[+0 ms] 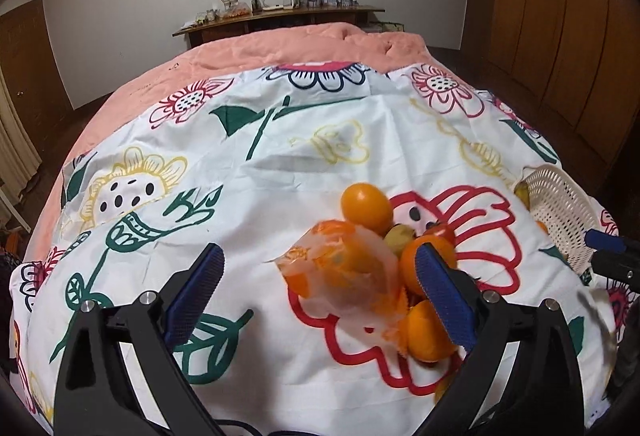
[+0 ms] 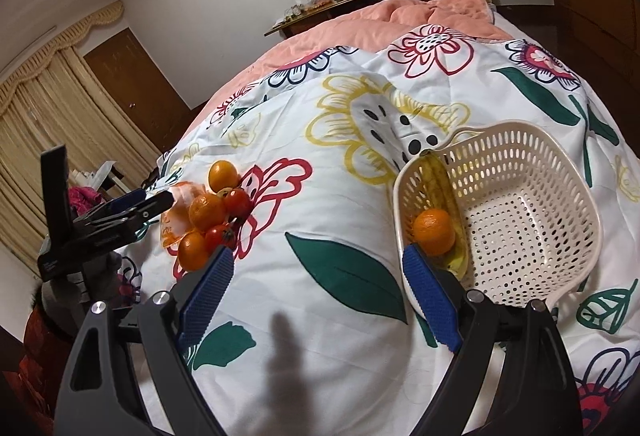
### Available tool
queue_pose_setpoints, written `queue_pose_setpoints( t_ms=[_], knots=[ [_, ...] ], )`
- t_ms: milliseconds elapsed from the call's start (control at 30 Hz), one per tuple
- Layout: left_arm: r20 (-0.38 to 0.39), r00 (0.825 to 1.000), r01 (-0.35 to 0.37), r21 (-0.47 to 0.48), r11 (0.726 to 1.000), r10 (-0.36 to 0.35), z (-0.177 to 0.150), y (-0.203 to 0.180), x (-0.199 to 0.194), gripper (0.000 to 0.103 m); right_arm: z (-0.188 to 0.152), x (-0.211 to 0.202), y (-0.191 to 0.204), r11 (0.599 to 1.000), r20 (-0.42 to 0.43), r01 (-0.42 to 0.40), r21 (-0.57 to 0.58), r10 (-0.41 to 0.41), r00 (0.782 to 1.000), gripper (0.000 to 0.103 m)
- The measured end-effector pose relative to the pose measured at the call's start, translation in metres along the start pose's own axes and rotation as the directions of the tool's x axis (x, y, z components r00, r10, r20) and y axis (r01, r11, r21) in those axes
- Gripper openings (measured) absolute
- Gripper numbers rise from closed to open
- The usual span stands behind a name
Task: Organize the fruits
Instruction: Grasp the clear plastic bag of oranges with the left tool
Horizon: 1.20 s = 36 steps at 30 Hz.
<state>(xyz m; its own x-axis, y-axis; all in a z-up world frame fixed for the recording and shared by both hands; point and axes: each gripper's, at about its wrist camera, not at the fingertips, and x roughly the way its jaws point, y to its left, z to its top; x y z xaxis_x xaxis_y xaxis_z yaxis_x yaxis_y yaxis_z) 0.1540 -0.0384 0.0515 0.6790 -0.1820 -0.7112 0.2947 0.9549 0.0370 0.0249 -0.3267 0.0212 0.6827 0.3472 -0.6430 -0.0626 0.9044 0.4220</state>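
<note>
The left tool (image 1: 318,290) is held wide apart and empty above a heap of fruit (image 2: 212,213) and a crumpled orange-printed bag (image 1: 344,276) on the flowered bed sheet (image 2: 344,220). Further right, the right tool (image 2: 318,290) is likewise spread wide, nothing gripped. A white perforated basket (image 2: 520,228) is seen rightmost, an orange (image 2: 434,232) and banana (image 2: 438,179) lying inside.
</note>
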Motion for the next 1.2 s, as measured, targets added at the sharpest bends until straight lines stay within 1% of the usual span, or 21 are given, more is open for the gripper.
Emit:
queue_pose_setpoints(
  t_ms=[133,167,200,233,333,367,400,467,500,533,567,600,700,900,1067,1200],
  knots=[
    [-0.015,1.000,0.003,0.017,1.000,-0.002,0.000,0.001,0.008,0.097,0.001,0.004,0.003,1.000,-0.008,0.001,-0.004,-0.001,1.000,0.086],
    [-0.018,1.000,0.003,0.026,1.000,-0.002,-0.001,0.001,0.010,0.096,0.001,0.005,0.004,1.000,-0.009,0.001,-0.006,-0.001,1.000,0.086],
    [-0.022,1.000,0.000,0.036,0.999,0.000,-0.001,-0.001,0.013,0.090,0.001,0.006,0.005,1.000,-0.012,0.000,-0.009,0.000,1.000,0.086],
    [-0.030,1.000,0.004,0.044,0.999,-0.003,-0.001,-0.001,0.015,0.088,0.001,0.006,0.005,1.000,-0.014,-0.001,-0.011,0.001,1.000,0.086],
    [-0.049,0.998,0.032,0.060,0.998,-0.029,-0.003,-0.003,0.023,0.085,0.001,0.008,0.008,1.000,-0.019,-0.001,-0.018,0.001,1.000,0.086],
    [-0.055,0.998,0.042,0.064,0.997,-0.039,-0.003,-0.005,0.025,0.081,0.001,0.008,0.009,1.000,-0.020,-0.001,-0.020,0.001,1.000,0.086],
    [-0.058,0.997,0.045,0.071,0.996,-0.041,-0.002,-0.008,0.026,0.078,0.001,0.009,0.009,1.000,-0.022,-0.001,-0.022,0.000,1.000,0.086],
    [-0.058,0.998,0.041,0.098,0.994,-0.035,-0.002,-0.013,0.027,0.078,0.001,0.010,0.010,1.000,-0.025,-0.001,-0.023,0.000,1.000,0.086],
    [-0.059,0.998,0.042,0.105,0.994,-0.036,-0.001,-0.014,0.029,0.075,0.001,0.010,0.011,1.000,-0.026,-0.001,-0.023,0.000,1.000,0.086],
    [-0.063,0.997,0.046,0.103,0.994,-0.040,-0.001,-0.014,0.030,0.074,0.001,0.010,0.012,1.000,-0.026,-0.002,-0.026,0.001,1.000,0.086],
    [-0.069,0.996,0.057,0.095,0.994,-0.051,-0.001,-0.013,0.031,0.068,0.001,0.010,0.013,1.000,-0.026,-0.003,-0.029,0.002,1.000,0.086],
    [-0.071,0.996,0.065,0.091,0.994,-0.058,-0.001,-0.013,0.031,0.065,0.002,0.010,0.014,0.999,-0.026,-0.004,-0.032,0.003,1.000,0.086],
    [-0.062,0.996,0.066,0.088,0.994,-0.060,-0.003,-0.013,0.030,0.062,0.001,0.010,0.016,0.999,-0.029,-0.007,-0.038,0.006,1.000,0.086],
    [-0.036,0.997,0.070,0.046,0.997,-0.068,-0.005,-0.008,0.019,0.057,0.003,0.012,0.025,0.998,-0.036,-0.013,-0.060,0.010,0.999,0.086],
    [0.006,0.997,0.081,0.002,0.997,-0.081,-0.005,0.000,0.001,0.052,0.006,0.015,0.038,0.995,-0.040,-0.017,-0.097,0.014,0.999,0.086],
    [0.026,0.996,0.088,-0.003,0.996,-0.088,-0.007,0.003,-0.010,0.052,0.008,0.021,0.053,0.991,-0.053,-0.019,-0.132,0.012,0.999,0.086]
  ],
)
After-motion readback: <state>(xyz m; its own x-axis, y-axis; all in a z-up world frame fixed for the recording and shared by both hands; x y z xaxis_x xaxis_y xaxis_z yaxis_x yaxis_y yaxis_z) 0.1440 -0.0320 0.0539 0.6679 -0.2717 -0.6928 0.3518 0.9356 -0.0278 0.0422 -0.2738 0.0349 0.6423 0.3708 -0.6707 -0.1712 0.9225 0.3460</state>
